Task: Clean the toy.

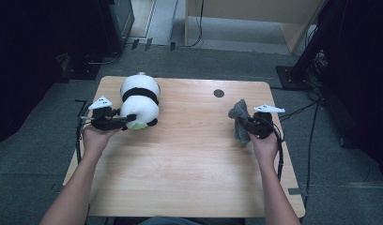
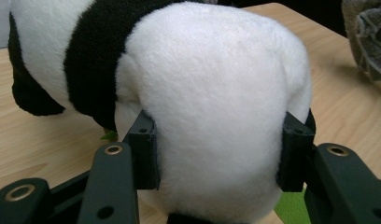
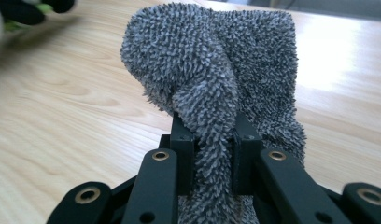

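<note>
A black-and-white plush panda [image 1: 140,100] lies on the wooden table [image 1: 189,159] at the back left. My left gripper [image 1: 126,121] is shut on its white rounded end; in the left gripper view the jaws press into the panda [image 2: 216,107] from both sides. A grey fluffy cloth [image 1: 240,119] stands bunched up at the right of the table. My right gripper [image 1: 243,123] is shut on it. In the right gripper view a fold of the cloth [image 3: 216,93] is pinched between the jaws and rises above them.
A small dark round hole [image 1: 218,93] sits in the table near its back edge. Cables [image 1: 300,110] run on the grey carpet to the right, beside a dark stand. A bit of green [image 2: 291,207] shows under the panda.
</note>
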Demonstrator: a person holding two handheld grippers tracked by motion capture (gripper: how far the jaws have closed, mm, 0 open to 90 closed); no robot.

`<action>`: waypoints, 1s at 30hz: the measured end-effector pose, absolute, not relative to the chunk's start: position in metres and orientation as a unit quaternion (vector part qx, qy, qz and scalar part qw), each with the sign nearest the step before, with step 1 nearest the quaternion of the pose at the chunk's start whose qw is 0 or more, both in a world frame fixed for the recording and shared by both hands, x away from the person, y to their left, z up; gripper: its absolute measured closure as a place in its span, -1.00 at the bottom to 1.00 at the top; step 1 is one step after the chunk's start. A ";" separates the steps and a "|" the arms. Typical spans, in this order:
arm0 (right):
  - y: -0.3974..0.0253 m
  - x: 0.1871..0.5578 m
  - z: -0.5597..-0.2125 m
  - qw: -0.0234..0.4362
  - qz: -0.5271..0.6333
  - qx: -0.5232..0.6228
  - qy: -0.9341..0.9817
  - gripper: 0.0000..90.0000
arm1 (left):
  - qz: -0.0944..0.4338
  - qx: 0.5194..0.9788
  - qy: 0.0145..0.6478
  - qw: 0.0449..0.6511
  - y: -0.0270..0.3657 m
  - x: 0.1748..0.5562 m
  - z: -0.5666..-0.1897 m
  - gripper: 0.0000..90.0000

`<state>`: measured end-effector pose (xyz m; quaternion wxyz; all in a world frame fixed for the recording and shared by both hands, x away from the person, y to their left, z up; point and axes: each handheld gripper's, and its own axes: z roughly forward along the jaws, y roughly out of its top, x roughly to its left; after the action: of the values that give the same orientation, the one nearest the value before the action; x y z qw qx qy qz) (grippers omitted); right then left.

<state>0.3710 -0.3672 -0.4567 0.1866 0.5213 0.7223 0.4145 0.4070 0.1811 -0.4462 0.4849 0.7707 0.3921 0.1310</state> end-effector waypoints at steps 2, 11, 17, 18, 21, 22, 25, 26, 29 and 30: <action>-0.374 0.374 -0.462 0.191 0.412 0.533 0.714 0.69 | 0.126 0.771 0.400 0.480 0.186 0.412 -0.449 0.03; -0.394 0.396 -0.481 0.212 0.384 0.564 0.700 0.64 | 0.122 0.771 0.402 0.478 0.196 0.434 -0.468 0.01; -0.394 0.400 -0.496 0.208 0.370 0.566 0.707 0.55 | 0.126 0.773 0.402 0.474 0.194 0.437 -0.473 -0.13; -0.394 0.401 -0.498 0.207 0.367 0.567 0.707 0.50 | 0.126 0.773 0.403 0.473 0.194 0.437 -0.473 -0.18; -0.394 0.403 -0.504 0.191 0.363 0.573 0.710 0.34 | 0.132 0.776 0.403 0.467 0.192 0.436 -0.473 -0.38; -0.394 0.404 -0.506 0.185 0.364 0.574 0.710 0.27 | 0.133 0.777 0.402 0.466 0.192 0.436 -0.473 -0.42; -0.395 0.405 -0.507 0.178 0.369 0.581 0.703 0.01 | 0.131 0.777 0.403 0.466 0.191 0.436 -0.473 -0.52; -0.396 0.405 -0.507 0.176 0.372 0.581 0.702 -0.06 | 0.129 0.777 0.403 0.466 0.192 0.436 -0.473 -0.55; -0.397 0.404 -0.507 0.175 0.370 0.579 0.705 -0.17 | 0.128 0.777 0.408 0.463 0.191 0.435 -0.472 -0.60; -0.397 0.404 -0.507 0.175 0.371 0.579 0.705 -0.22 | 0.134 0.778 0.409 0.457 0.190 0.435 -0.471 -0.63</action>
<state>0.4043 -0.3967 -0.5068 0.1750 0.5786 0.7050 0.3709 0.4350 0.1899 -0.4712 0.4571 0.7785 0.4088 0.1339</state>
